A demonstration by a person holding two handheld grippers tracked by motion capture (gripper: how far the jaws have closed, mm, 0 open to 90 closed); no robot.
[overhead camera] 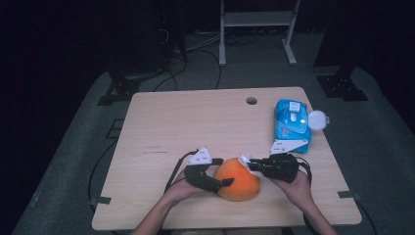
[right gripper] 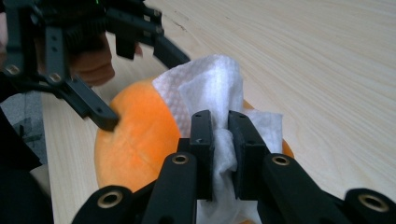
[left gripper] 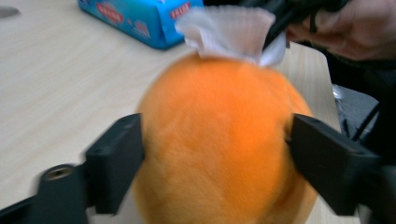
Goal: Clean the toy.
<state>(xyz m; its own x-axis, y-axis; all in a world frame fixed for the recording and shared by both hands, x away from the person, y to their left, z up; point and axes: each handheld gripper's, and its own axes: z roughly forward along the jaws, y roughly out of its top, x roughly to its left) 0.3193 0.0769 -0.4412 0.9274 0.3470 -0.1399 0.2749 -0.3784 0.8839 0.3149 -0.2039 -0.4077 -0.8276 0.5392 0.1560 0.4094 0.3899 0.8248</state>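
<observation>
An orange plush ball (overhead camera: 237, 180) rests on the wooden table (overhead camera: 195, 122) near its front edge. My left gripper (overhead camera: 221, 171) is shut on it, a jaw pressed into each side; the ball (left gripper: 219, 140) bulges between them in the left gripper view. My right gripper (overhead camera: 250, 164) is shut on a white wipe (right gripper: 210, 93), which lies against the top of the ball (right gripper: 135, 135). The wipe (left gripper: 229, 32) shows above the ball in the left gripper view.
A blue pack of wipes (overhead camera: 291, 125) lies at the table's right side, its round white lid (overhead camera: 318, 119) flipped open. A cable hole (overhead camera: 251, 101) sits near the far edge. A white metal frame (overhead camera: 257, 24) stands on the floor behind.
</observation>
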